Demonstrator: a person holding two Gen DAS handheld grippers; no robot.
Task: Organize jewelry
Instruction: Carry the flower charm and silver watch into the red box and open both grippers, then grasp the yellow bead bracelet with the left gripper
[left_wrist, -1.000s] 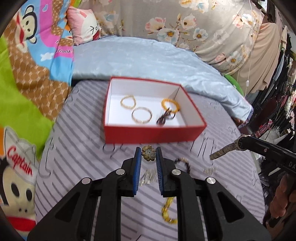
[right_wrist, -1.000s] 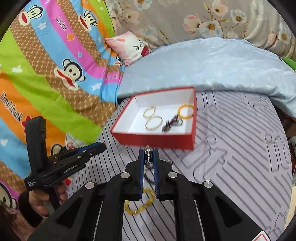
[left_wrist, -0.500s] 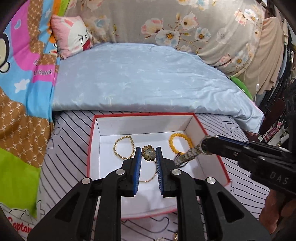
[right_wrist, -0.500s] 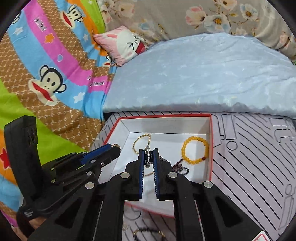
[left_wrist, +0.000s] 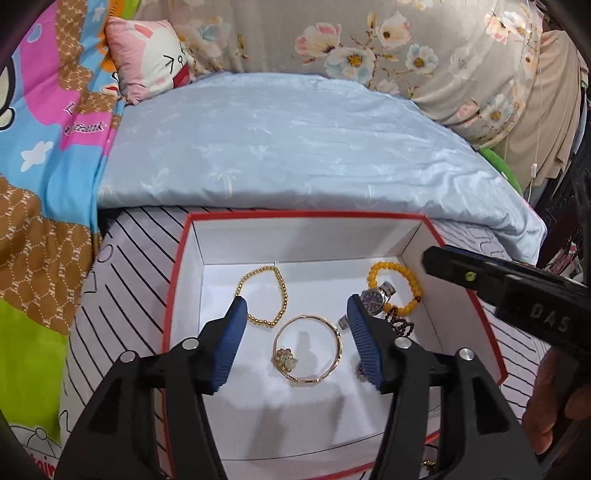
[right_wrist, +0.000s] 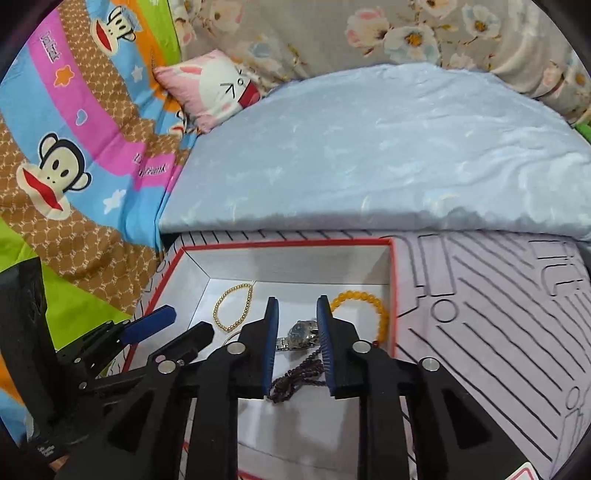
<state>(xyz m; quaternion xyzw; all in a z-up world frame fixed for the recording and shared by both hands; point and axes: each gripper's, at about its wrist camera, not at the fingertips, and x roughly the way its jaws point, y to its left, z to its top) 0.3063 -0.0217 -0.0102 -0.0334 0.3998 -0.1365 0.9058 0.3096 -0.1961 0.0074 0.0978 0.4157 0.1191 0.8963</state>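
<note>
Both grippers, left (left_wrist: 295, 325) and right (right_wrist: 295, 332), hung spread and empty over the red box (left_wrist: 177, 280); best lifted straight up, clear of the watch (right_wrist: 303, 334).

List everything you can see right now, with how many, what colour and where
Box: 1, red outside, white inside, on striped mat.
Bead chain: 1, gold, box rear left.
Bangle: 1, gold, box centre.
Flower brooch: 1, pale, inside bangle.
Watch: 1, silver, dark dial, box right.
Bead bracelet: 1, yellow, box rear right.
Dark beads: 1 string, beside watch.
Quilt: 1, light blue, behind box.
Left hand-held gripper: open, over box.
Right hand-held gripper: open, over watch.
</note>
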